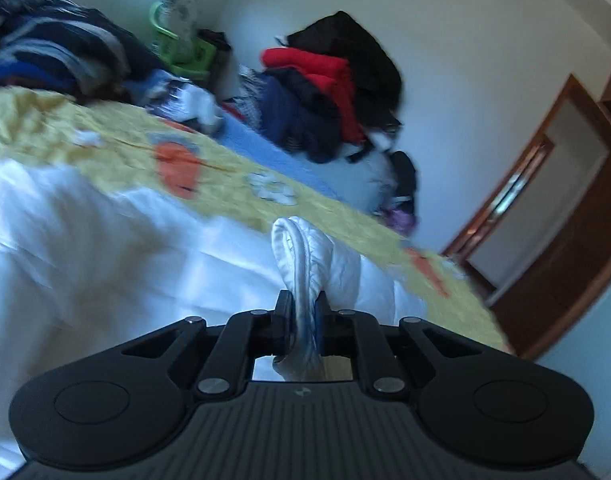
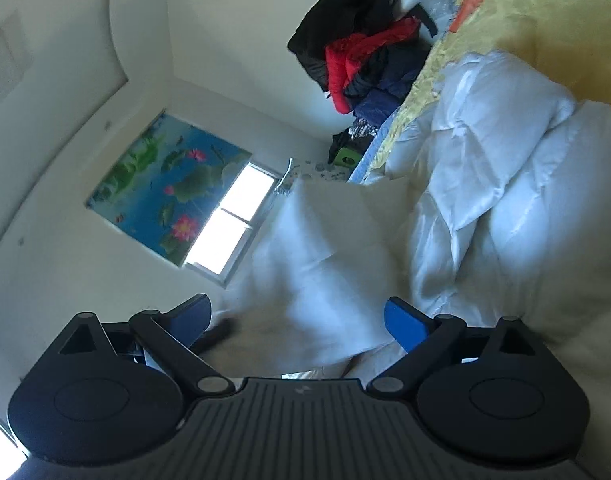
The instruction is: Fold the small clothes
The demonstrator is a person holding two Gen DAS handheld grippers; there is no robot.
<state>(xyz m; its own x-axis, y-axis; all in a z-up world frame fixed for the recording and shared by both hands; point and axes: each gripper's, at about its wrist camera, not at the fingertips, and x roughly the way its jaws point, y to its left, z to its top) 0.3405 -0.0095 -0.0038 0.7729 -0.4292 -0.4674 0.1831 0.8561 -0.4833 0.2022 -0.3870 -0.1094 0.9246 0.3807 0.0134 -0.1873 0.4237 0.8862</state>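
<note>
Left wrist view: left gripper clenched on a bunched fold of white garment, lifted above a white quilt on a yellow bedspread; heap of dark and red clothes against the far wall. Right wrist view: right gripper spread wide, grasping nothing, blurred white cloth between the blue pads; flower-print window blind beyond.

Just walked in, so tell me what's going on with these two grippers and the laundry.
A person is folding small clothes on a bed covered by a yellow patterned sheet. The left gripper is shut on a fold of a small white garment. The right gripper is open and holds nothing, pointing at white fabric in front of it. A pile of dark and red clothes sits by the wall.
</note>
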